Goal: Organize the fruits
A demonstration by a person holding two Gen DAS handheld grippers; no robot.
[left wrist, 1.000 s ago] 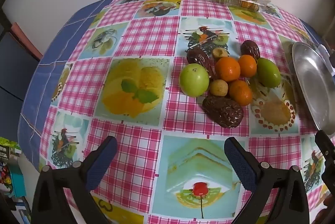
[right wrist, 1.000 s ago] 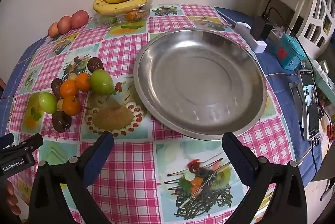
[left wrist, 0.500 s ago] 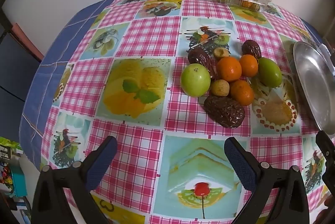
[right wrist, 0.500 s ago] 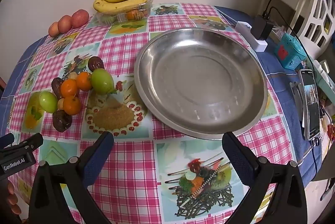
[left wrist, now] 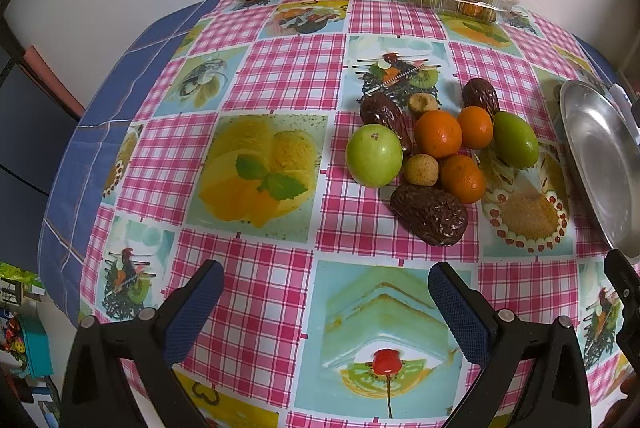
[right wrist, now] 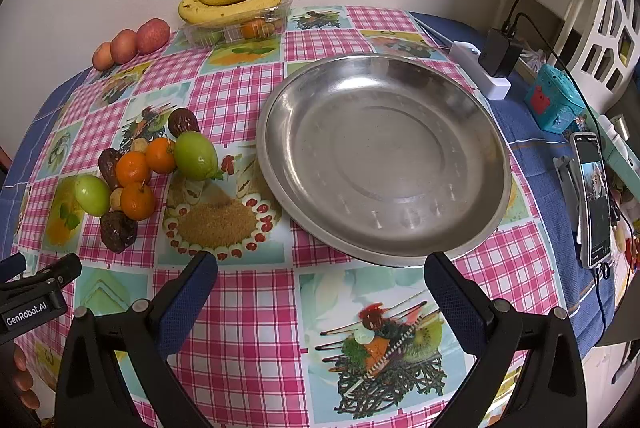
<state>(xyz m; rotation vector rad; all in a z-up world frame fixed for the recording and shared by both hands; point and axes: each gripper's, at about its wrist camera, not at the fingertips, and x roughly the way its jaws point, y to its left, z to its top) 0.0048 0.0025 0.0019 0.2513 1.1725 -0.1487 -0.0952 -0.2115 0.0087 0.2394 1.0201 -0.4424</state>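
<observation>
Left gripper [left wrist: 324, 302] and right gripper [right wrist: 320, 286]: jaws spread, empty, barely shifted since a second ago. Fruit pile [left wrist: 432, 160] untouched; metal plate [right wrist: 384, 156] empty. Sorting not begun.

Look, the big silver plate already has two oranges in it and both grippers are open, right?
Not quite. The silver plate has nothing in it; the right wrist view shows it bare. The oranges sit in the fruit pile on the tablecloth beside it. Both the left gripper and right gripper are open.

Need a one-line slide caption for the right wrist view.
Open right gripper faces an empty steel plate; mixed fruit pile waits beside it.
</observation>
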